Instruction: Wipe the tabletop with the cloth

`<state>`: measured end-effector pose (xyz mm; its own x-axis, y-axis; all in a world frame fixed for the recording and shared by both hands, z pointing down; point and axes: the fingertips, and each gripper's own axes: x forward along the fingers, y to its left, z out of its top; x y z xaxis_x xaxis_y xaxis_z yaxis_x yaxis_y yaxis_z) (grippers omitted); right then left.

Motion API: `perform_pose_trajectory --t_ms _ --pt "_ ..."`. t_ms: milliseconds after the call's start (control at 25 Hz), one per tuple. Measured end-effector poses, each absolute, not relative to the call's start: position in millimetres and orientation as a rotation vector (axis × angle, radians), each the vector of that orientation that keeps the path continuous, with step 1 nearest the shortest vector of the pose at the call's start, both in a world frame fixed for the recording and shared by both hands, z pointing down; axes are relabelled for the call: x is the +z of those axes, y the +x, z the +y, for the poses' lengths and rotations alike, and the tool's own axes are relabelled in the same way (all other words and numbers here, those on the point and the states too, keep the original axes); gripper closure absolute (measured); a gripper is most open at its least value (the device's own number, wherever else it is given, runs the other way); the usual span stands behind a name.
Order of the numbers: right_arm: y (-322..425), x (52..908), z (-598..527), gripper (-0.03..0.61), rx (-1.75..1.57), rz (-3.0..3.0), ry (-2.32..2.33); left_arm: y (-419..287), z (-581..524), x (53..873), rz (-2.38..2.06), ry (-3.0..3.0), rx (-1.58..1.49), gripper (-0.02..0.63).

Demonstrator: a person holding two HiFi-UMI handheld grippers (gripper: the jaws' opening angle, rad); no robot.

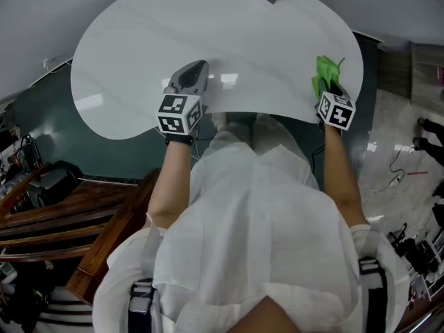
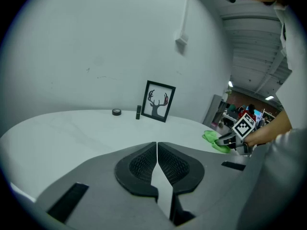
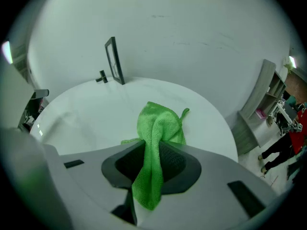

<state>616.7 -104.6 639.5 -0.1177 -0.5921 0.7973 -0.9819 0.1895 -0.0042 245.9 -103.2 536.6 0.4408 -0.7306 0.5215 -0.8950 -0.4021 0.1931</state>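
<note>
Green microfibre, the cloth point(image 3: 158, 123) is bunched into a ridged fold with a small loop at its upper right corner. Its far part lies on the white counter point(image 3: 91, 114), near the counter's right edge at the middle right of the head view. The right gripper point(image 3: 152, 163) pinches the cloth between its dark ribbed jaws, and a tail of it hangs below them at the lower centre of that gripper's view. The left gripper point(image 2: 157, 150) sits over the counter's near edge, its jaws pressed together at the tips and holding nothing. A framed antler picture point(image 2: 158, 101) stands at the counter's far edge, with a small roll of tape point(image 2: 116, 111) to its left.
</note>
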Motion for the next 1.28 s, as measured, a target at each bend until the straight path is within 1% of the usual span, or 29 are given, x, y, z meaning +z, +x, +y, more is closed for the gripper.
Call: perform_pose_trajectory --t_ms 440,840,1080,1280 --pt "426.8 636.6 -104.9 0.499 0.710 -1.959 1.265 159.4 -72.0 538.0 -1.413 2.213 0.478 0.594" --pt "266.0 637.2 -91.8 0.499 0.635 -2.070 1.103 95.3 -40.0 541.0 -1.414 2.206 0.494 0.594" --pt "193.8 634.0 -70.8 0.499 0.574 -2.132 0.993 69.0 -19.1 543.2 -1.408 2.204 0.513 0.594" --pt "153.7 634.1 -48.0 0.499 0.522 -2.176 0.882 57.7 -13.1 550.2 -1.390 2.202 0.516 0.594"
